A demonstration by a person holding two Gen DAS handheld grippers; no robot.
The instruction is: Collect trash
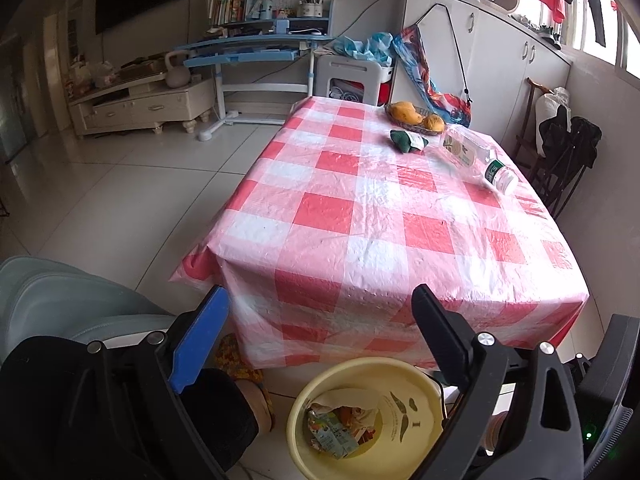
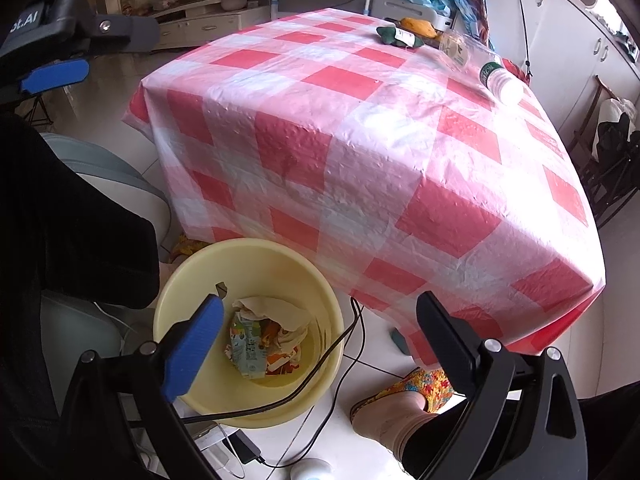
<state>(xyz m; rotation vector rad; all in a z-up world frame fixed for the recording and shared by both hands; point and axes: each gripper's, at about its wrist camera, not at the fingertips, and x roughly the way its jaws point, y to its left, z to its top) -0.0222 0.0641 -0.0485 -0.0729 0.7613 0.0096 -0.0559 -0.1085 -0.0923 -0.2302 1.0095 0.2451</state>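
Left tool [image 1: 320, 340] wide open, nothing held, above a yellow bin [image 1: 352, 376] on the floor. Right tool [image 2: 320, 332] wide open too, nothing held, over the same bin. Crumpled trash [image 2: 260, 336] down in the bin, partly hidden by a black cable [image 2: 320, 364]. Bin's near rim cut off in the left view. Bottle [image 1: 476, 156] lying on its side on the bench [image 1: 360, 216], beside a green thing [image 1: 408, 140], hard to make out. Fruit basket [image 1: 416, 118] just behind.
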